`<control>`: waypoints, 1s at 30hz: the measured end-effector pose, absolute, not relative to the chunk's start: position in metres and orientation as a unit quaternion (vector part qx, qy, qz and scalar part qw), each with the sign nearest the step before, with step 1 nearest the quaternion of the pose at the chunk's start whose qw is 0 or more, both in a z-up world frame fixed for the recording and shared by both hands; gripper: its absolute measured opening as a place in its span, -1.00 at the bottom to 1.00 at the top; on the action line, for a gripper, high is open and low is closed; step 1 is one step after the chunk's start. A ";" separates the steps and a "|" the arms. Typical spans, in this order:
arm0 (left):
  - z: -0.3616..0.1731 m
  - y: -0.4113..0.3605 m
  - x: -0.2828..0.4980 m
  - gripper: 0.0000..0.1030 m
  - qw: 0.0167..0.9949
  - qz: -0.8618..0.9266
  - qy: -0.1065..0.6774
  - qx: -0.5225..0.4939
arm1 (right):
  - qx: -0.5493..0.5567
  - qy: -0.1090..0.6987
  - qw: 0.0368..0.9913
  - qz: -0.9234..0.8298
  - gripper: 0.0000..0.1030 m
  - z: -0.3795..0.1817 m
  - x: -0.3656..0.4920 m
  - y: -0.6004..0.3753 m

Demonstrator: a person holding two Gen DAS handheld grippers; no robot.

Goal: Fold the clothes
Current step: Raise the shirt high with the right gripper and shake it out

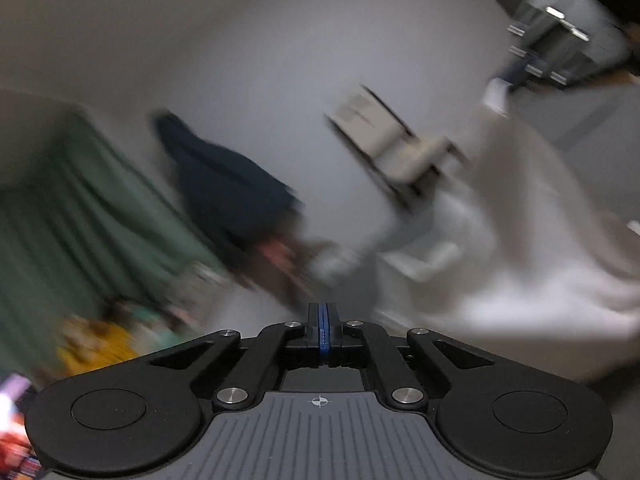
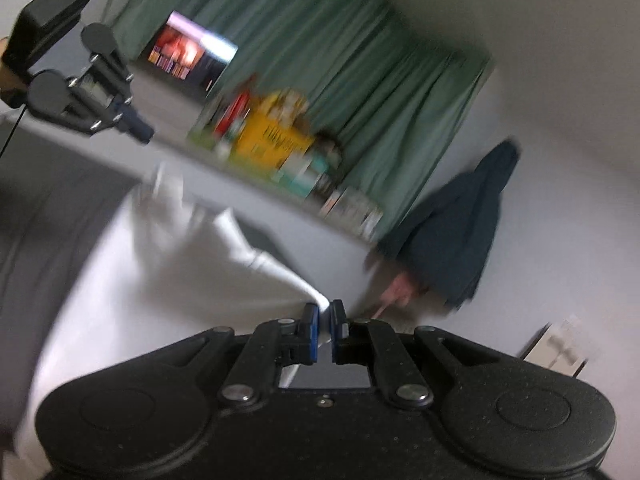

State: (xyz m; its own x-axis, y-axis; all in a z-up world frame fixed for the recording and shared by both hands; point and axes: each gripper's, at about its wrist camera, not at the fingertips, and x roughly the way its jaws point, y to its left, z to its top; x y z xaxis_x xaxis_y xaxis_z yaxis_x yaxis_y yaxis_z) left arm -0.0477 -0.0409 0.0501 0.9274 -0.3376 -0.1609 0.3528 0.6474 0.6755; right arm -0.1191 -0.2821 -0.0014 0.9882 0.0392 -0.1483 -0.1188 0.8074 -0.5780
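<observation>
While the right tool (image 2: 325,314) pinches a corner of the white cloth garment (image 2: 192,264) hanging above the grey bed (image 2: 48,216), the left tool (image 1: 322,316) is closed empty; that thin hold may slip.

Ahead of your left gripper (image 1: 322,320) the grey surface (image 1: 352,296) lies free; the white garment (image 1: 520,272) billows on its right. Beyond your right gripper (image 2: 325,320), the yellow box (image 2: 272,140) and clutter line the far edge.

right claw (image 2: 325,314) pinching white garment (image 2: 168,280), green curtain (image 2: 360,80) behind
</observation>
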 end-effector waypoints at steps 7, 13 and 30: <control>0.103 -0.034 -0.060 -0.96 0.917 -0.255 0.039 0.305 | -0.312 0.034 0.949 0.033 -0.88 0.017 -0.144 -0.273; 0.036 -0.042 -0.076 0.78 0.896 -0.327 0.108 0.281 | -0.307 0.020 0.951 0.017 -0.95 0.023 -0.170 -0.272; -0.050 -0.040 -0.079 1.00 0.850 -0.361 0.183 0.337 | -0.354 0.248 0.895 0.114 -0.05 -0.056 -0.129 -0.295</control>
State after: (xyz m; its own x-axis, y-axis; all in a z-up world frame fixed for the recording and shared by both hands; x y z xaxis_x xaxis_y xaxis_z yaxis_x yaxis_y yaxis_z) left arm -0.0791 -0.0404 -0.0505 0.6725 -0.4900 -0.5547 0.7369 0.5128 0.4405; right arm -0.1288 -0.2954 -0.0556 0.8513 0.0284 -0.5240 -0.3791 0.7236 -0.5767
